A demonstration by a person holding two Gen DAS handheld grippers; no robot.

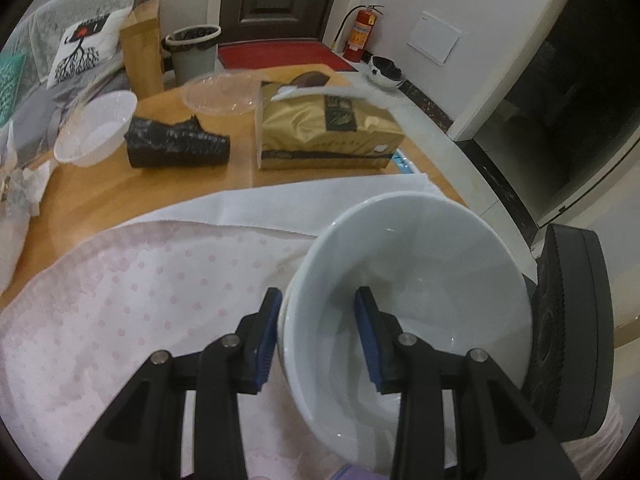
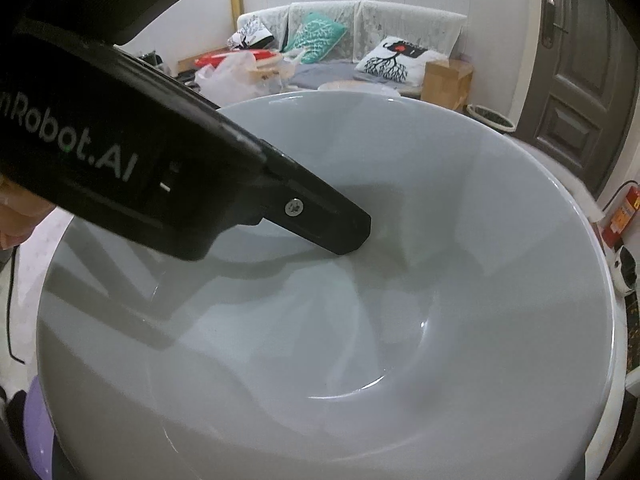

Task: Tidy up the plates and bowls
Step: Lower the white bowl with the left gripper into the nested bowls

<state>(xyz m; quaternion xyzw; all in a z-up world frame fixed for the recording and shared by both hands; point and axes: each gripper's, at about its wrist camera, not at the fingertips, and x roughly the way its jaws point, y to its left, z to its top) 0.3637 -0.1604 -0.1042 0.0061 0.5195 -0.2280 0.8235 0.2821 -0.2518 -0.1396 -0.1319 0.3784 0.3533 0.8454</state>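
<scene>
1. Up close, the left hand-held gripper [image 1: 316, 336] straddles the near rim of a glossy white ceramic bowl [image 1: 424, 280]: one blue-padded finger [image 1: 266, 340] is outside the wall, the other inside the bowl, with a gap still showing between the pads and the wall.
2. That bowl appears to sit nested in a second white bowl, whose rim [image 1: 285, 320] peeks out at its left side.
3. Both rest over a pink dotted cloth [image 1: 140, 312] and a white sheet [image 1: 280, 204] on the round wooden bench [image 1: 100, 196].
4. Further back on the bench stand a gold tissue pack [image 1: 328, 132], a black crumpled bag [image 1: 176, 144], a clear plastic lid [image 1: 220, 92] and a white plastic bowl [image 1: 96, 128].
5. The right hand-held gripper [image 1: 572, 328] sits just beside the bowl's right edge; its own camera is filled by the bowl's interior [image 2: 360, 300], with the left device's black body [image 2: 160, 168] reaching in, and I cannot tell how its jaws stand.
</scene>
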